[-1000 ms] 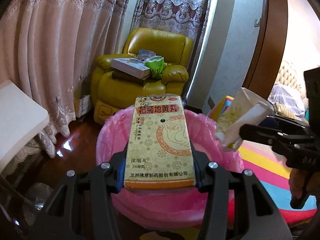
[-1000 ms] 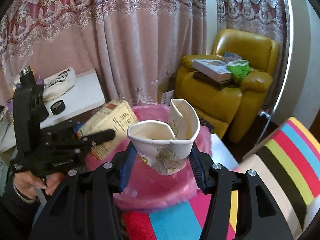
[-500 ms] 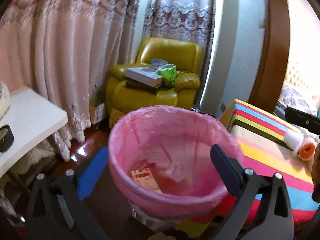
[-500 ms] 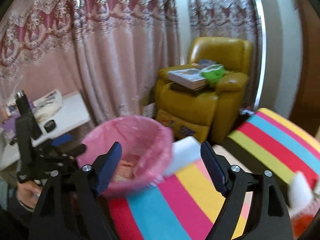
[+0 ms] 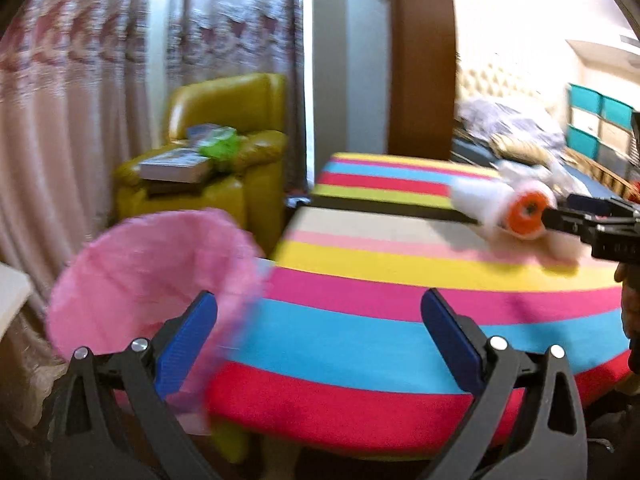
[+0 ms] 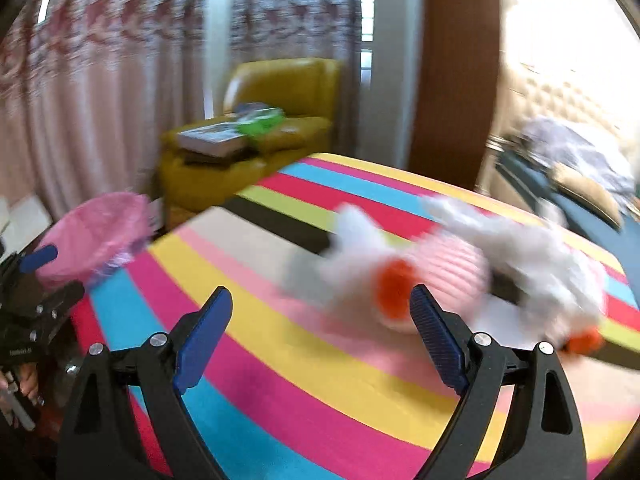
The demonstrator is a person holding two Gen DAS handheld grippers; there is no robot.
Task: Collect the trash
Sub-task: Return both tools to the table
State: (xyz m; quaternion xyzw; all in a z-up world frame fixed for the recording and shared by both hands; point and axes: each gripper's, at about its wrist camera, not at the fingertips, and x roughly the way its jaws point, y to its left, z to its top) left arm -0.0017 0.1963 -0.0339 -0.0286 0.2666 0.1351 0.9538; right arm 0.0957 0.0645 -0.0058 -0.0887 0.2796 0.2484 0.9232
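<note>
— Jaws first: how do yours stand right now?

— Your left gripper (image 5: 320,320) is spread wide with nothing between its blue pads (image 5: 186,332); only the striped cloth shows through the gap. Your right gripper (image 6: 322,330) is opening too, and nothing is pinched there; its right pad (image 6: 438,332) just overlaps the orange end of the roll in the picture, but whether they touch you cannot tell through the blur.

— Where is the trash, taking the striped table (image 5: 360,320) as your mark?

— A white roll with an orange core (image 5: 524,210) lies on the table's far right part in the left wrist view, with crumpled white paper around it. In the right wrist view that same heap (image 6: 400,280) sits just ahead of your right gripper, and a second orange bit (image 6: 582,342) shows at the table's right edge.

— And the bin?

— Your pink-lined bin (image 5: 152,276) stands off the table's left corner, just beside it, below your left gripper's left finger. Beyond the table's far left corner sits a yellow armchair (image 5: 224,152) with books on its seat, against the pink curtains (image 5: 80,120).
</note>
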